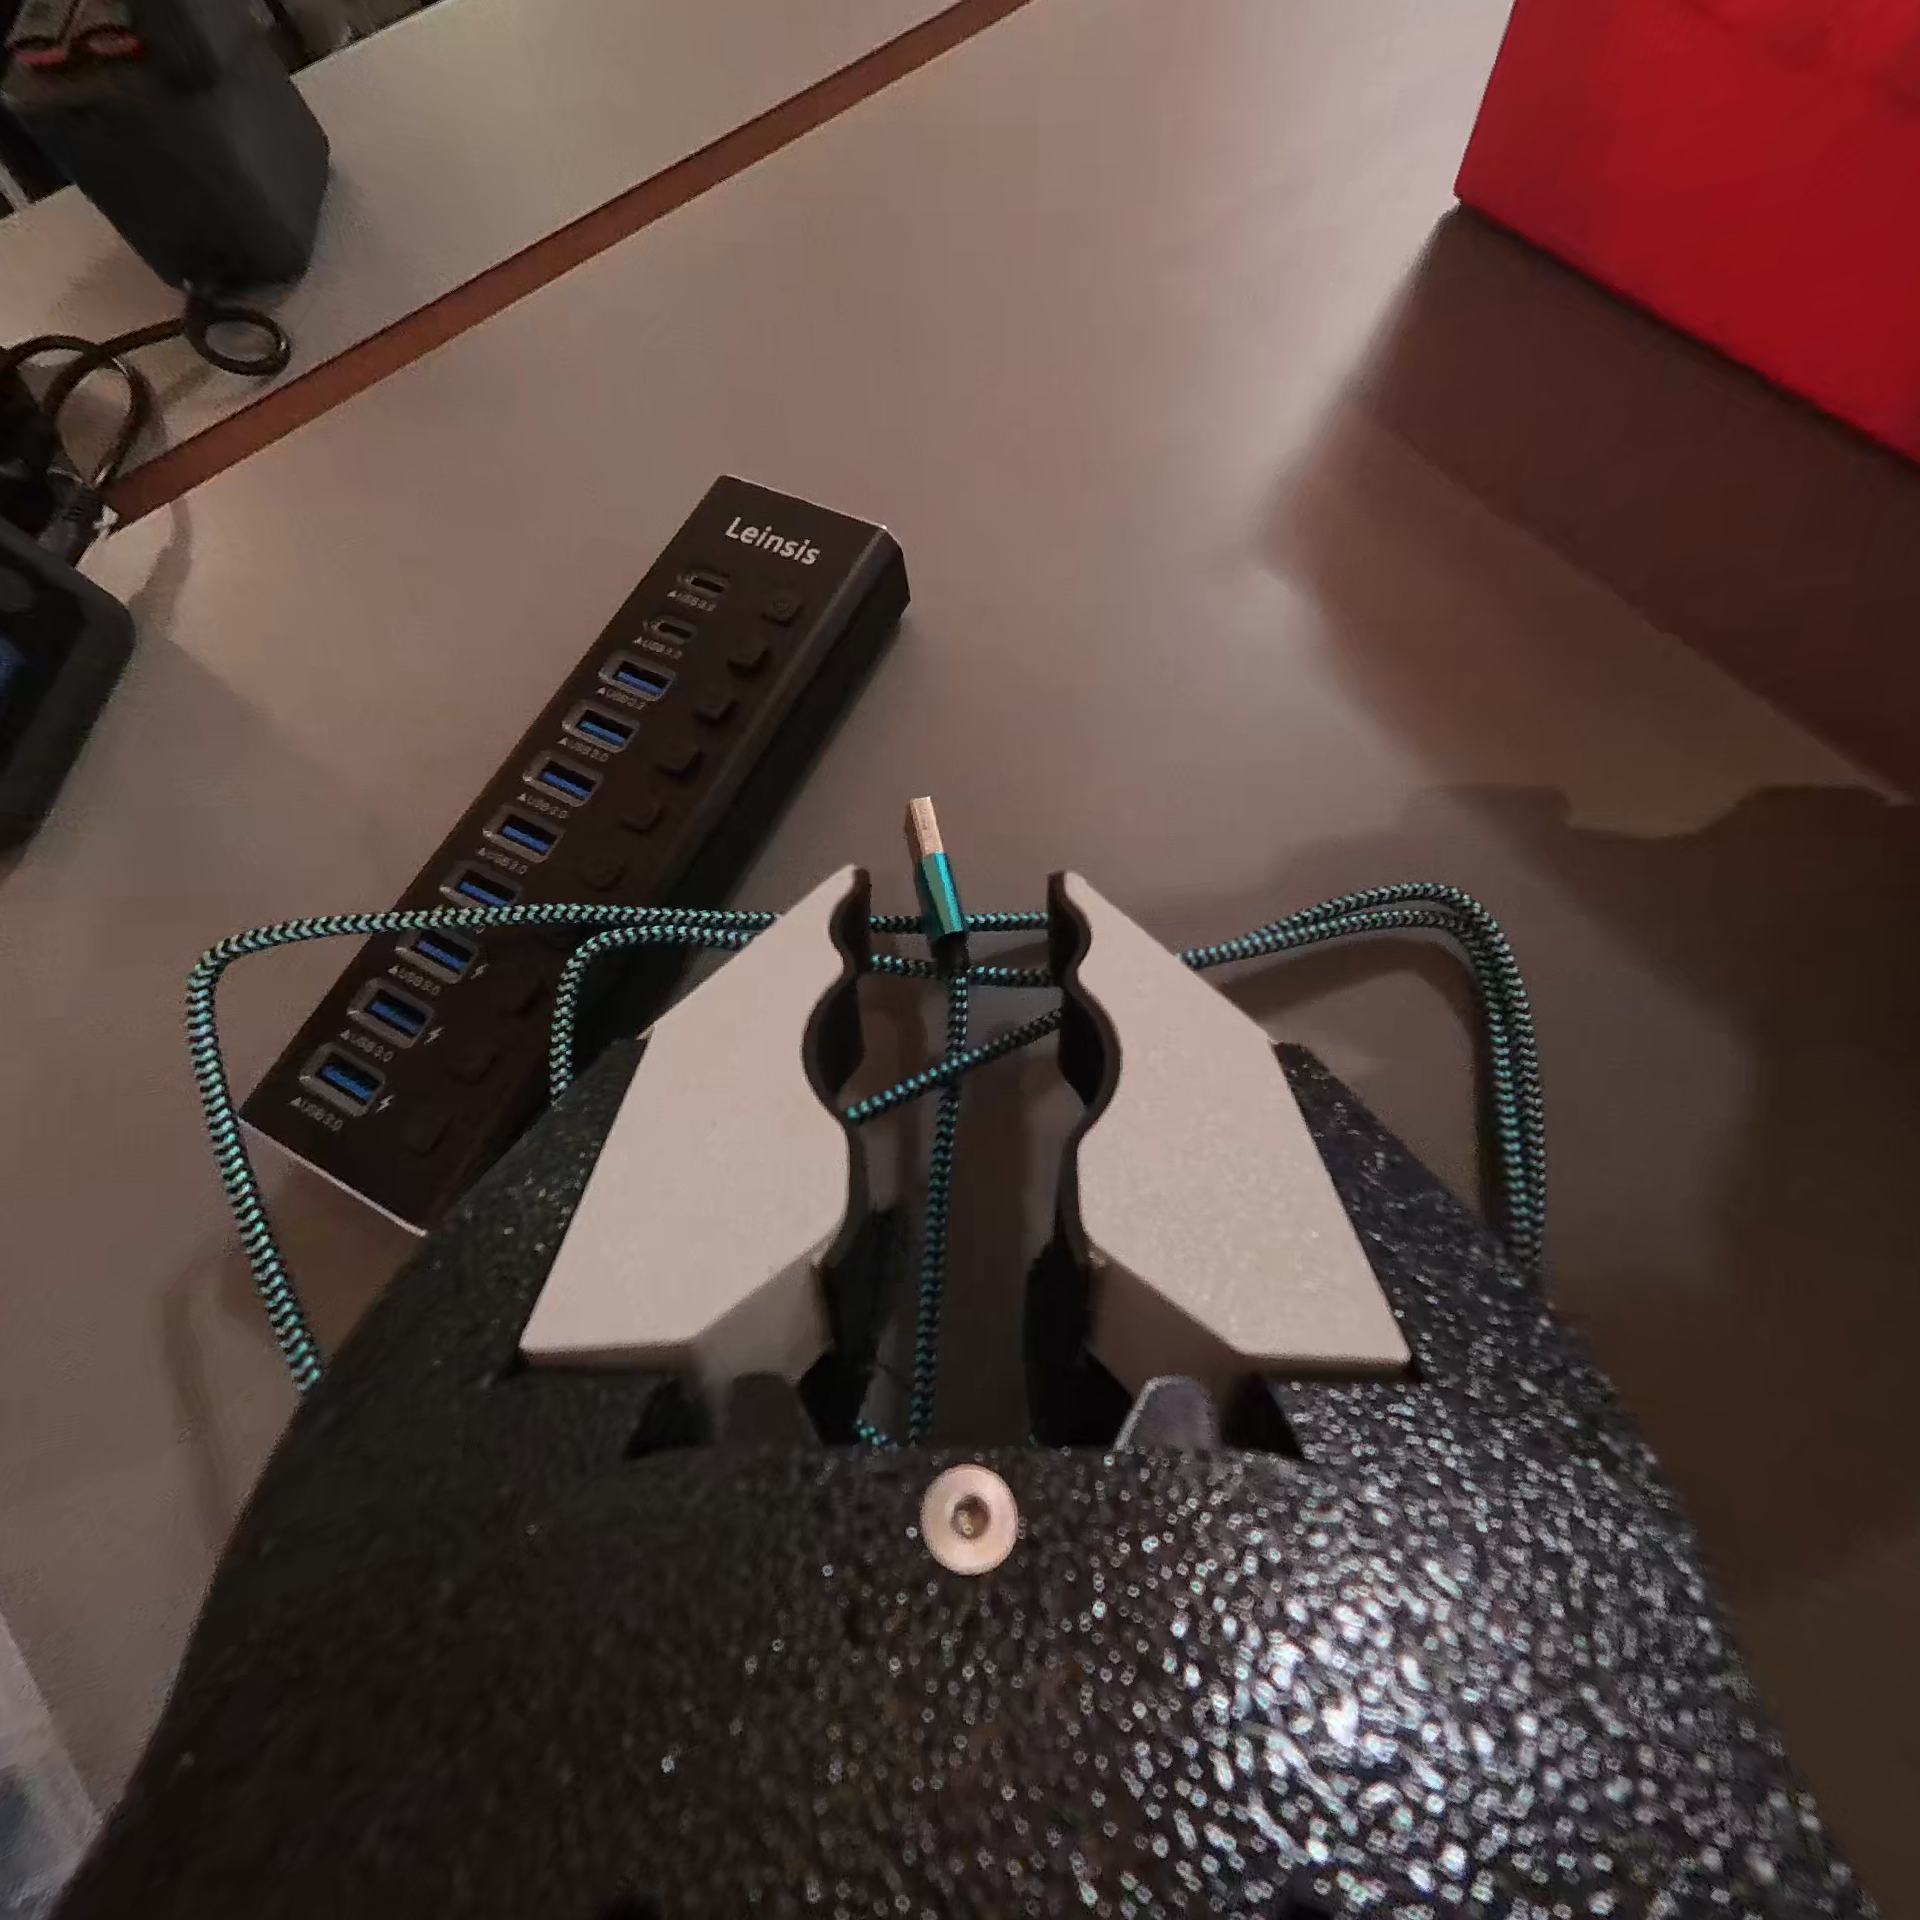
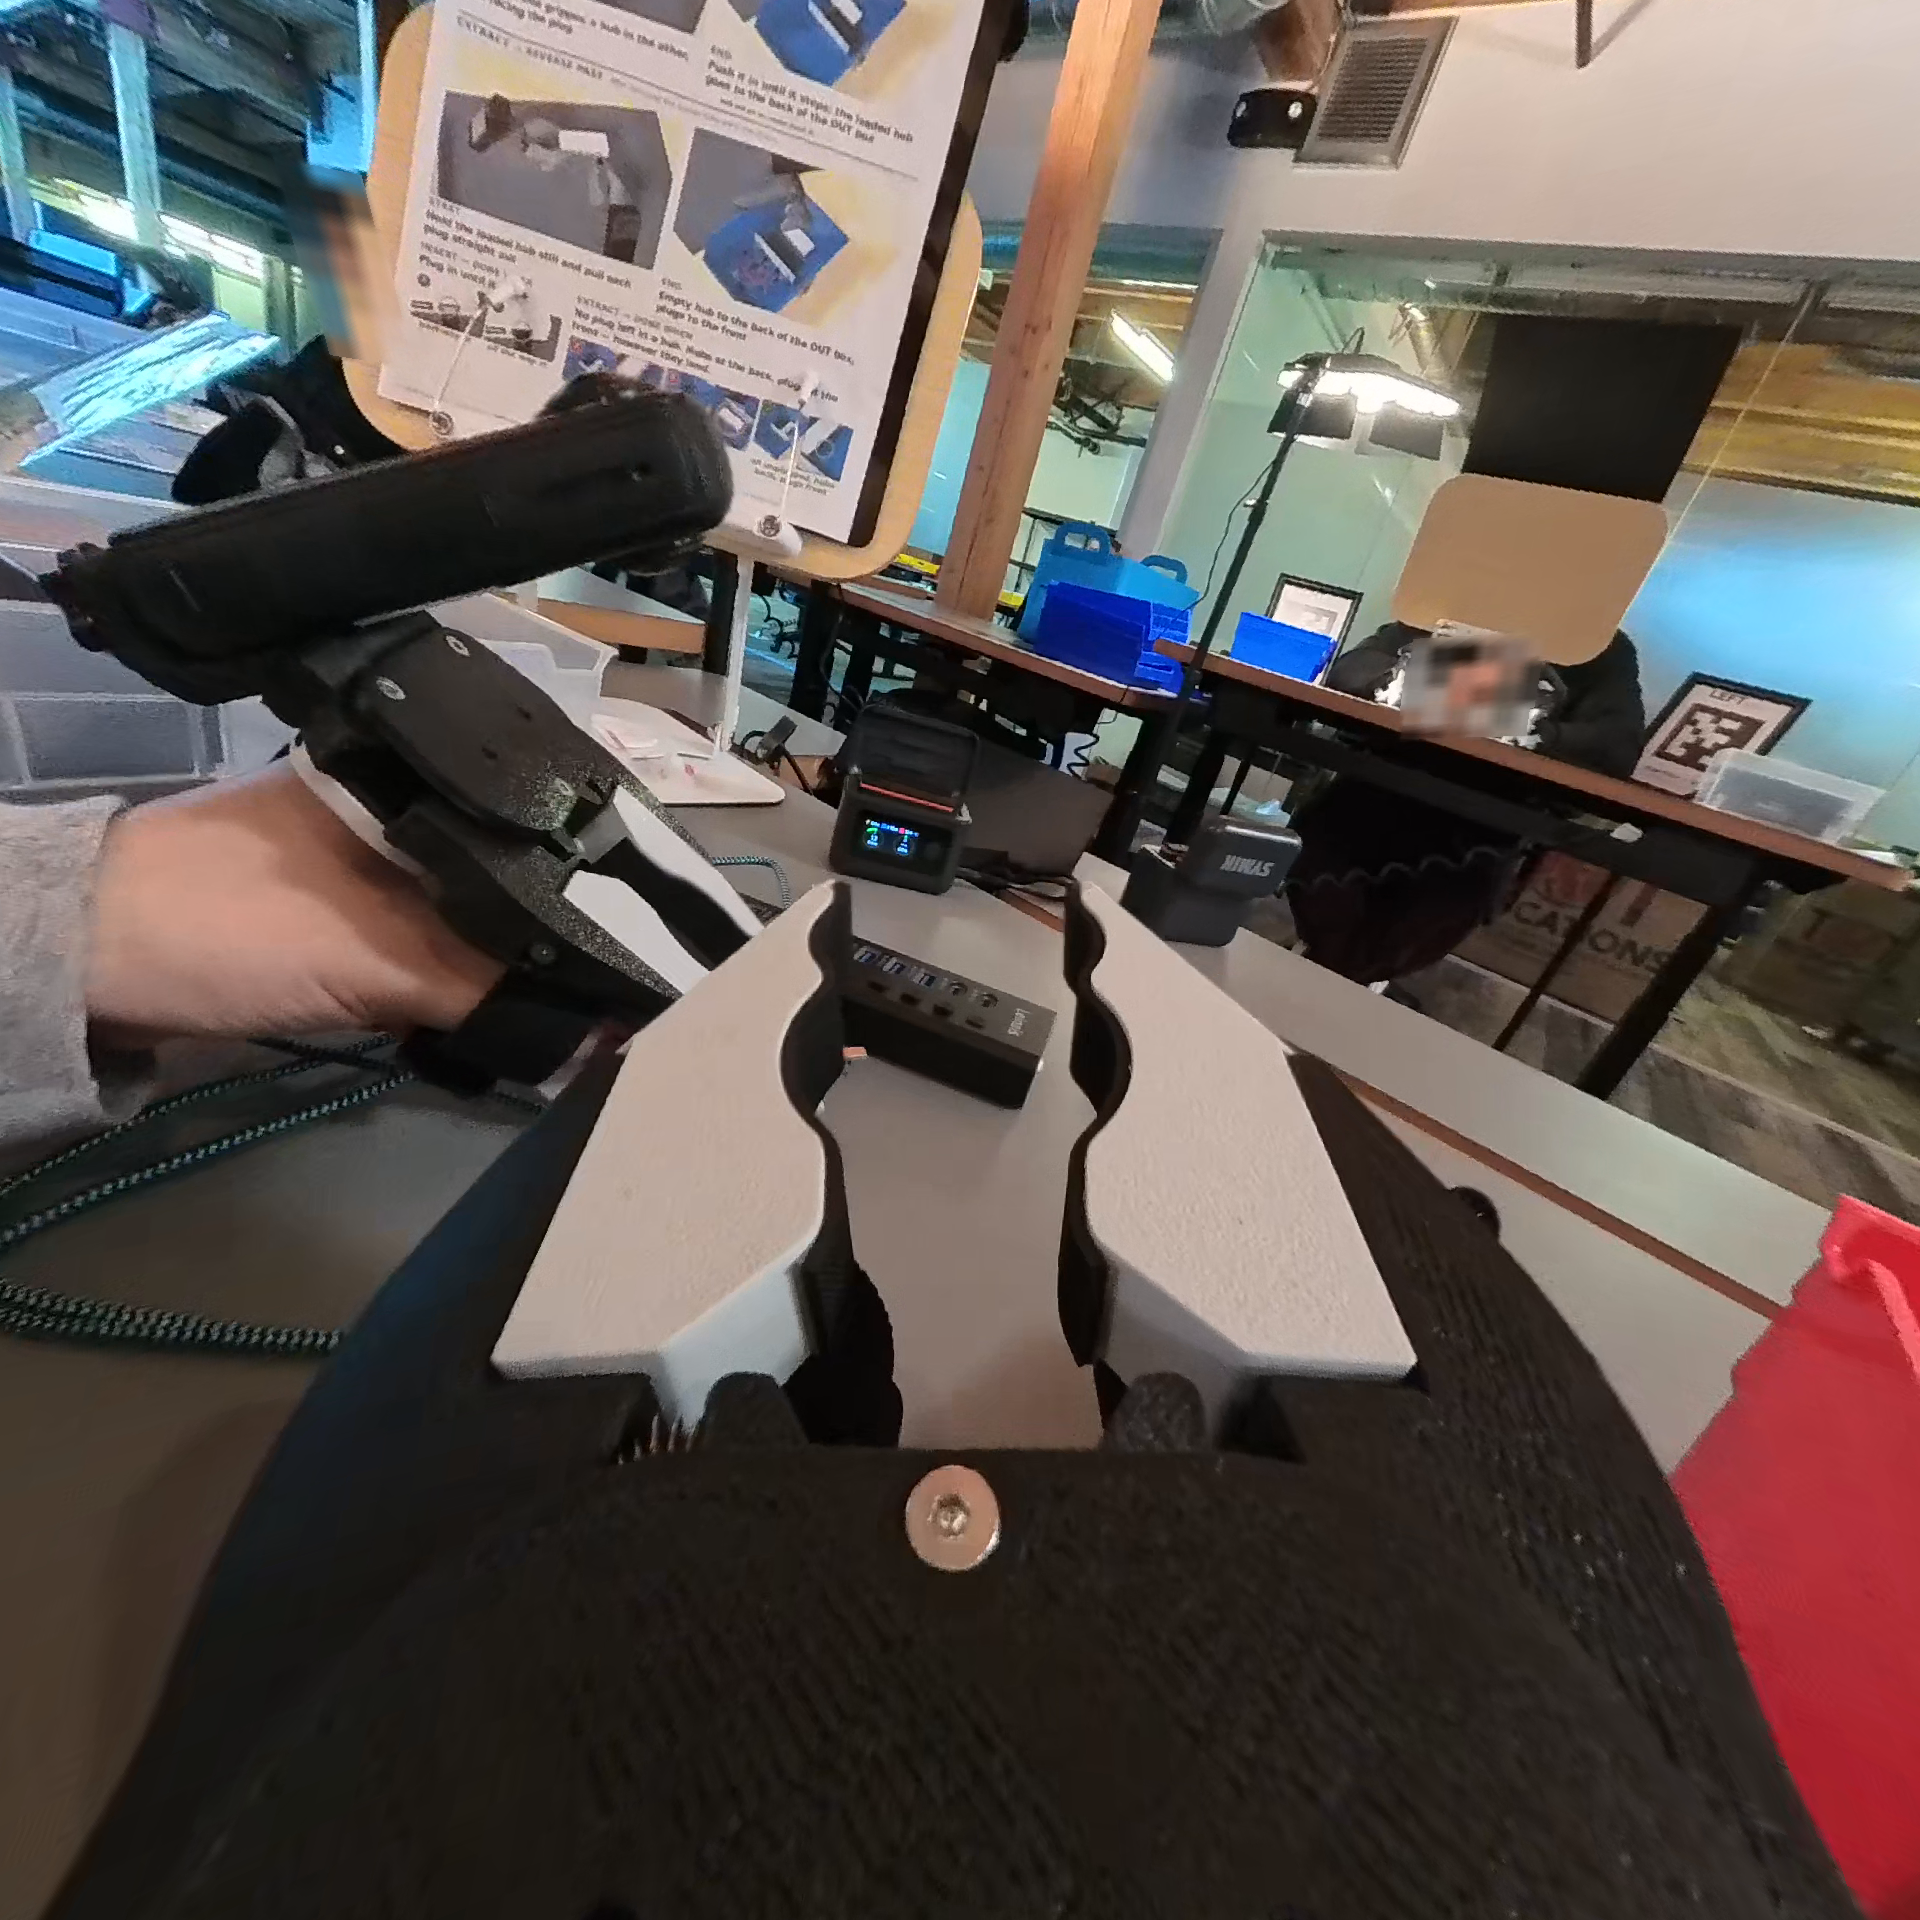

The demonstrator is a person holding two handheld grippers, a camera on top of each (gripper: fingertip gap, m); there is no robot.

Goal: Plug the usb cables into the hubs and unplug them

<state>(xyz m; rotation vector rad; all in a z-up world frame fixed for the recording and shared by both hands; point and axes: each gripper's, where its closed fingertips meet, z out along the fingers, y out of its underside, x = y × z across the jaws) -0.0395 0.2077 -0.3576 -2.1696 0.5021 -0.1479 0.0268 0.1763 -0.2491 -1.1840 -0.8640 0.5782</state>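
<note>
A black USB hub [image 1: 582, 831] with a row of blue ports lies on the grey table [image 1: 1143, 520], angled away to the left. A teal-and-black braided cable [image 1: 1382, 914] loops on the table under my left gripper [image 1: 958, 894]. Its teal USB plug [image 1: 938, 883] lies just past the fingertips, metal end pointing away. The left gripper is open and above the cable, holding nothing. My right gripper [image 2: 956, 904] is open and empty, with the hub [image 2: 945, 1029] in view between its fingers. A hand holds the left gripper [image 2: 717, 904] at the left of the right wrist view.
A red box [image 1: 1704, 197] stands at the back right and shows at the right edge of the right wrist view [image 2: 1818, 1507]. Black devices and cords [image 1: 166, 135] sit at the far left. A small power unit with a lit screen [image 2: 899, 821] and an instruction board [image 2: 665, 260] stand beyond the hub. The left gripper's tips are roughly 12 cm from the right gripper's.
</note>
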